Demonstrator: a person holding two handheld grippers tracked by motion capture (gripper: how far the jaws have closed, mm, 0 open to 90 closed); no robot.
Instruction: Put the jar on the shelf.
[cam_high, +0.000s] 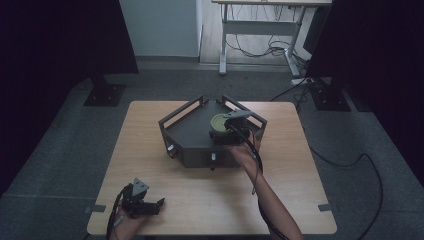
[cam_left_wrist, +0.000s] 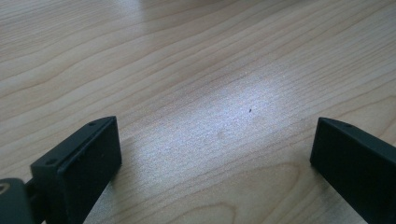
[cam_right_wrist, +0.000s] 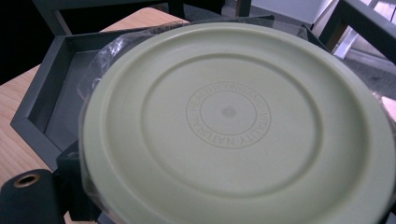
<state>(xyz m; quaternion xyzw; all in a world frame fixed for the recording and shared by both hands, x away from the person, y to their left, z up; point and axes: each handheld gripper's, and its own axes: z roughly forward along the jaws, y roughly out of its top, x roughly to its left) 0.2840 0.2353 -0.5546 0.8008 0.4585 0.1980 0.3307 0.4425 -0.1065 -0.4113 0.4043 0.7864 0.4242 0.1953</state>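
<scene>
Right gripper is hovering inside the dark angular tray at mid-table, pressed up against a pale green round lid that is sitting on what looks like a clear plastic container. In the right gripper view the lid is spreading over nearly everything between the jaws; one black jaw is peeking out at the lower left edge, close against the rim, so the gripper seems to be straddling or clamping the lid's edge, though whether it is actually pinching cannot be told. Clear film or plastic is glinting around the lid's upper left border.

To do this step well, the person should be keeping the jaws level with the rim and centred on it, squeezing evenly so the smooth plastic is not slipping, and lifting straight up so the container is not catching on the tray's raised frame posts.

Left gripper is resting near the table's front left corner, well apart from the tray, its jaws spread wide over bare wooden tabletop and holding nothing.
</scene>
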